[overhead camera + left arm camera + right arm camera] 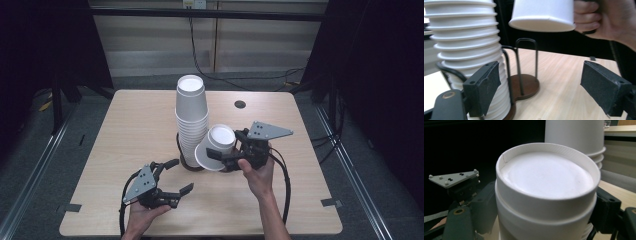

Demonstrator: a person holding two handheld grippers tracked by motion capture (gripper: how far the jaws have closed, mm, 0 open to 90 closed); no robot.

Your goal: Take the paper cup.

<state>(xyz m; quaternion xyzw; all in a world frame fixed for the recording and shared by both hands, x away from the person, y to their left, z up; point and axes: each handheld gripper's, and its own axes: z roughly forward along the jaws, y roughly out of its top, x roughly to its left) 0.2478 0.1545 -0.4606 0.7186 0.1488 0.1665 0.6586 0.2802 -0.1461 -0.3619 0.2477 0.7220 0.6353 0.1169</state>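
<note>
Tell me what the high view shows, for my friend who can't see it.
The right gripper holds a white paper cup upside down and tilted, beside a tall stack of cups in a wire holder on a wooden table. The left gripper waits nearby, its fingers open and holding nothing.

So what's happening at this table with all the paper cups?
A person holds a gripper in each hand. The right gripper is clamped on a white paper cup, tilted with its bottom up, beside a tall stack of upturned cups in a wire holder. The left gripper hangs open and empty nearer the person.
</note>
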